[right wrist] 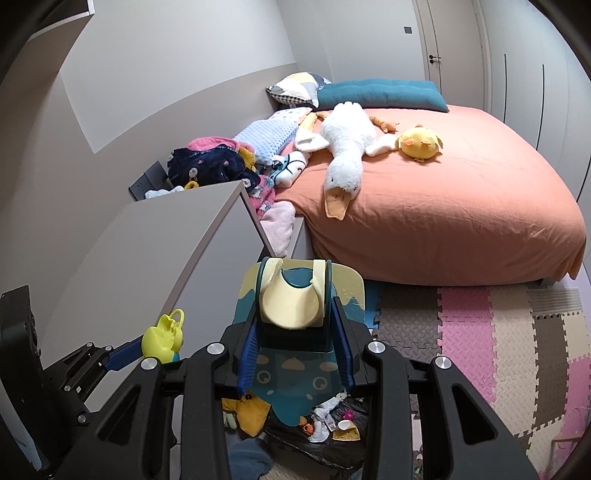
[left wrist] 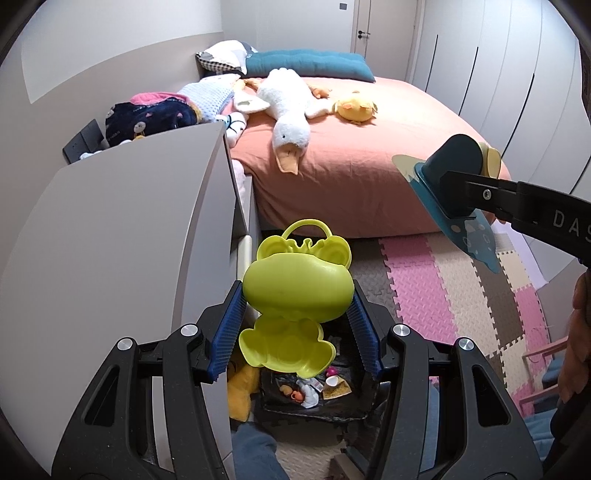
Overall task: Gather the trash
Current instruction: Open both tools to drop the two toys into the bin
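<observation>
Bedroom, both grippers held over a black-lined bin [left wrist: 314, 406] on the floor. The bin sits against a grey cabinet [left wrist: 122, 258] at the foot of the bed [left wrist: 369, 166]; scraps, a wrapper and small bits lie inside it.

Left gripper [left wrist: 297, 317] pinches a yellow-green frog toy [left wrist: 295, 288], blue pads pressed on both sides of its head; the toy hangs right above the bin. Right gripper [right wrist: 295, 332] is clamped on a teal and cream toy [right wrist: 291, 306] that sits on a printed card [right wrist: 295, 384]; it also hangs above the bin, card dipping toward the trash. In the left wrist view the right gripper and its toy show at right, in front of the bed.

Floor: foam puzzle mats [left wrist: 461, 288] in pink, cream and grey-brown. A yellow plush [left wrist: 242, 391] lies on the floor beside the bin, by the cabinet.

Bed has an orange sheet, with a white goose plush [left wrist: 288, 107], a yellow duck plush [left wrist: 354, 107], a teal cushion [left wrist: 310, 62] and a patterned pillow [left wrist: 221, 55] at the head. Blankets and clothes [left wrist: 155, 114] pile up between the bed and the wall, behind the cabinet. Grey-beige two-tone wall on the left, white door [left wrist: 384, 26] at the back, white wardrobe [left wrist: 498, 74] along the right.

A person's leg in blue trousers [left wrist: 255, 454] shows at the bottom, part of a hand [left wrist: 580, 332] at the right edge.
</observation>
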{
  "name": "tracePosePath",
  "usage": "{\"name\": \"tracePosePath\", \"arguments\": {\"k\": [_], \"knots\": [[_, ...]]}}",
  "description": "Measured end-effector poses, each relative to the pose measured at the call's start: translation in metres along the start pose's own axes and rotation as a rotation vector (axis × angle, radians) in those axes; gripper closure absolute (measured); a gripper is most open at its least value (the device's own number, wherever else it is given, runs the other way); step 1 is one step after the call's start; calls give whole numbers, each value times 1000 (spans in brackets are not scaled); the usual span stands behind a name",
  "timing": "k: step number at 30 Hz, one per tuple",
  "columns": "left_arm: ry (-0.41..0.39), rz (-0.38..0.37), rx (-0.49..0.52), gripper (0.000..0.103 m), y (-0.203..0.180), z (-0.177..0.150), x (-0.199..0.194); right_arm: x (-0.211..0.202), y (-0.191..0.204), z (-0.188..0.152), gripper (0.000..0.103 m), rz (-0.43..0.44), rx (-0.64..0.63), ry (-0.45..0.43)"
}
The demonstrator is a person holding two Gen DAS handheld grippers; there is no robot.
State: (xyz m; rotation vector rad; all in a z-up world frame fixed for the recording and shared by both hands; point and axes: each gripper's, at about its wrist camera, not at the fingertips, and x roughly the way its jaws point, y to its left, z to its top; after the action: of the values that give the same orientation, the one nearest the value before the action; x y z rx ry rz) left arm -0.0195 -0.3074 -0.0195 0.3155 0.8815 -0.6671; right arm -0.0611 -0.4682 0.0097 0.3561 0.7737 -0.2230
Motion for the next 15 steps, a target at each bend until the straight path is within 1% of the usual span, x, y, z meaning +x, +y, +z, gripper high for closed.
{"name": "tracePosePath", "arguments": {"k": [1,2,3,4,5,6,9,15], "knots": [[11,-9,10,48,-1,0,2,2,1,0,66,-2,-6,9],[21,-17,21,42,-2,-1,4,6,3,1,65,-13,-11,20],[29,-8,33,31,-3,-2,6,8,3,2,62,-21,-11,23],[20,13,38,9,-4,-4,4,10,5,3,46,-35,-13,24],[-5,47,46,6,-4,-5,2,11,6,3,34,-49,-16,16],[-18,70,52,6,-4,-6,1,10,7,3,32,-59,-20,5],[-1,59,27,6,3,-5,1,11,10,3,31,-75,-33,1],[-5,67,-6,6,13,-5,-1,15,8,1,28,-73,-27,10]]}}
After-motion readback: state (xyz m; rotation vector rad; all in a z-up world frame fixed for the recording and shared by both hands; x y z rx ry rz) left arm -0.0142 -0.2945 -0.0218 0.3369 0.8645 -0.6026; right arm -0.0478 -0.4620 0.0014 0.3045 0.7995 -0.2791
